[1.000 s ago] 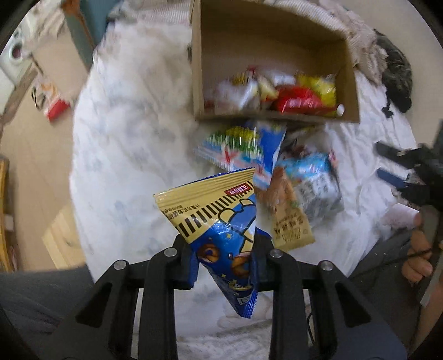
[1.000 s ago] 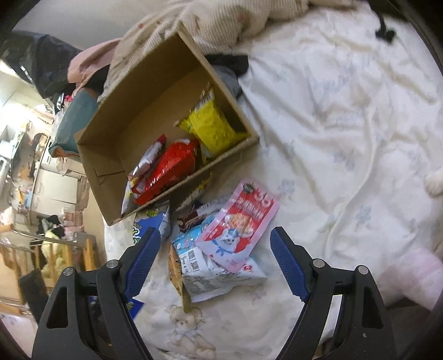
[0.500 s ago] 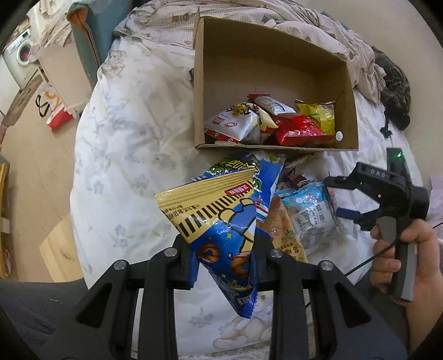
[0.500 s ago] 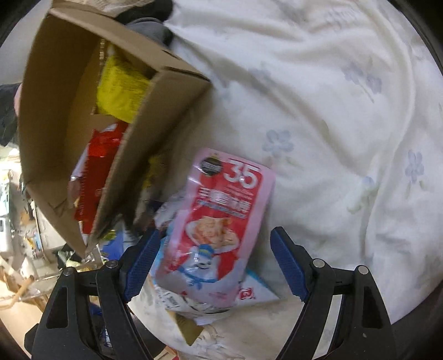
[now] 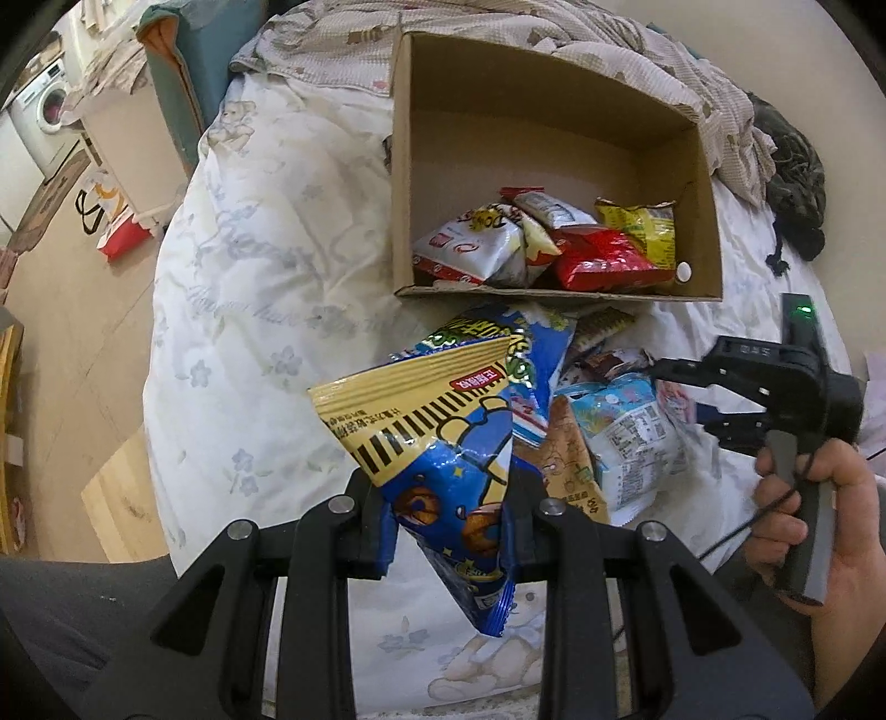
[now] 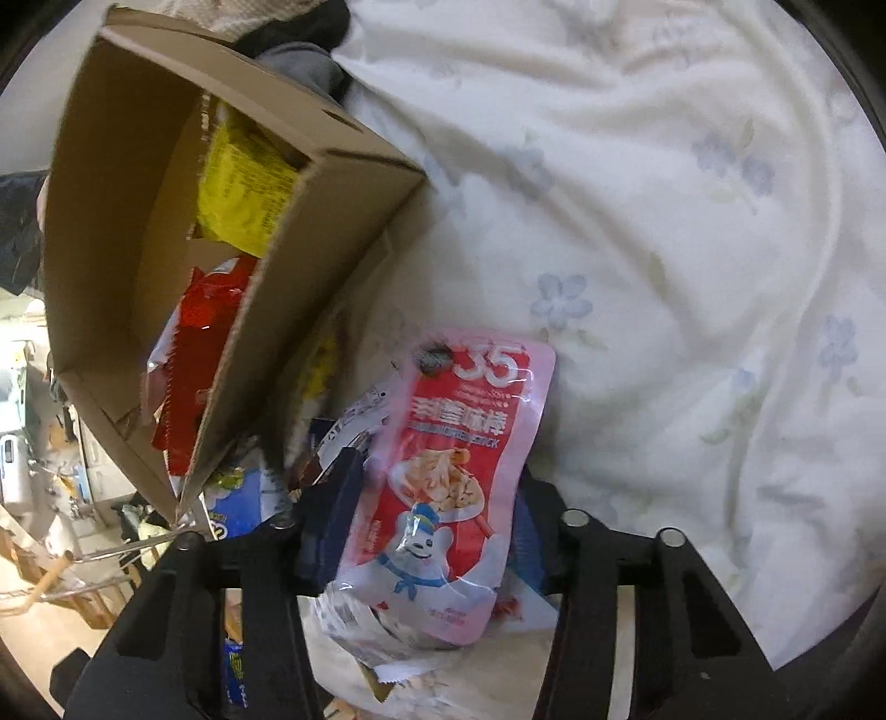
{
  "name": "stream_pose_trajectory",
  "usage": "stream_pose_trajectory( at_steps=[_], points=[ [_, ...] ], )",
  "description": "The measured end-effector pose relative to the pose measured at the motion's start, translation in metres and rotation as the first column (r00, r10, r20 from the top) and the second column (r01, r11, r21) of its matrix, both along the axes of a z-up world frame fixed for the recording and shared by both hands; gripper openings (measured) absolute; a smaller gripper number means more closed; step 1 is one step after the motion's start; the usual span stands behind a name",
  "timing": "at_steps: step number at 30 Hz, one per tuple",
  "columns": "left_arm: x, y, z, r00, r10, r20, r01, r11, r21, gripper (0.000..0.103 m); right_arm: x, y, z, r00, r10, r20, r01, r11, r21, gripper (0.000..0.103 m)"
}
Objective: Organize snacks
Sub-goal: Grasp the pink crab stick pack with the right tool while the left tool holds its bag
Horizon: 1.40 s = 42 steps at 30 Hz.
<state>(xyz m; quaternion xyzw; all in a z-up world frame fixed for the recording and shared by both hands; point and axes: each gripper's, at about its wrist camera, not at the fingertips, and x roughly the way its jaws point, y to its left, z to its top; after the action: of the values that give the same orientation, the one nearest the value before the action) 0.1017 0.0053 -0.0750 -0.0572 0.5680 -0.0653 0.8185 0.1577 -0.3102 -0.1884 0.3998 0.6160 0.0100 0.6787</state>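
My left gripper (image 5: pixel 451 512) is shut on a blue and gold biscuit bag (image 5: pixel 437 443), held above the bed in front of the cardboard box (image 5: pixel 554 105). The box holds several snack bags, among them a red one (image 5: pixel 603 266) and a yellow one (image 5: pixel 645 232). My right gripper (image 6: pixel 426 518) has its jaws closed in on both sides of a pink snack pouch (image 6: pixel 448 487) that lies on the pile beside the box (image 6: pixel 127 221). It also shows in the left wrist view (image 5: pixel 709 410), over the pile.
Loose snack bags (image 5: pixel 620 437) lie on the white floral bedsheet (image 5: pixel 266 288) in front of the box. A rumpled blanket (image 5: pixel 637 50) lies behind the box. The bed's left edge drops to the floor, with a washing machine (image 5: pixel 41 111) far left.
My right gripper has dropped to the pile and its jaws have closed in from wide open onto the pink pouch. My left gripper keeps holding the blue bag, nearly still.
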Motion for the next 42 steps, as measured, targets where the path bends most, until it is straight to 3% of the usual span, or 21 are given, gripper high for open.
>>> stream_pose_trajectory(
  at_steps=[15, 25, 28, 36, 42],
  points=[
    [-0.003, 0.006, 0.0, 0.999, 0.02, 0.027, -0.021, 0.998, 0.051, 0.024, -0.04, -0.009, 0.039, 0.993, -0.035, 0.111, 0.036, 0.999, -0.005, 0.043],
    [-0.009, 0.013, 0.005, 0.998, 0.036, 0.058, -0.039, 0.997, 0.068, 0.024, -0.063, 0.005, 0.063, 0.982, 0.025, 0.188, -0.034, 0.998, 0.044, 0.043],
    [-0.011, 0.015, 0.01, 0.996, 0.044, 0.076, -0.049, 0.997, 0.058, 0.024, -0.068, 0.011, 0.077, 0.968, 0.059, 0.242, -0.071, 0.997, 0.038, 0.043],
    [-0.011, 0.014, 0.018, 0.989, 0.061, 0.132, -0.074, 0.993, 0.094, 0.024, -0.071, 0.031, 0.116, 0.897, 0.133, 0.421, -0.146, 0.989, 0.0, 0.043],
    [0.001, 0.019, 0.043, 0.981, 0.09, 0.171, -0.095, 0.995, 0.02, 0.024, -0.064, 0.024, 0.134, 0.869, 0.121, 0.479, -0.113, 0.993, -0.047, 0.043]
  ],
)
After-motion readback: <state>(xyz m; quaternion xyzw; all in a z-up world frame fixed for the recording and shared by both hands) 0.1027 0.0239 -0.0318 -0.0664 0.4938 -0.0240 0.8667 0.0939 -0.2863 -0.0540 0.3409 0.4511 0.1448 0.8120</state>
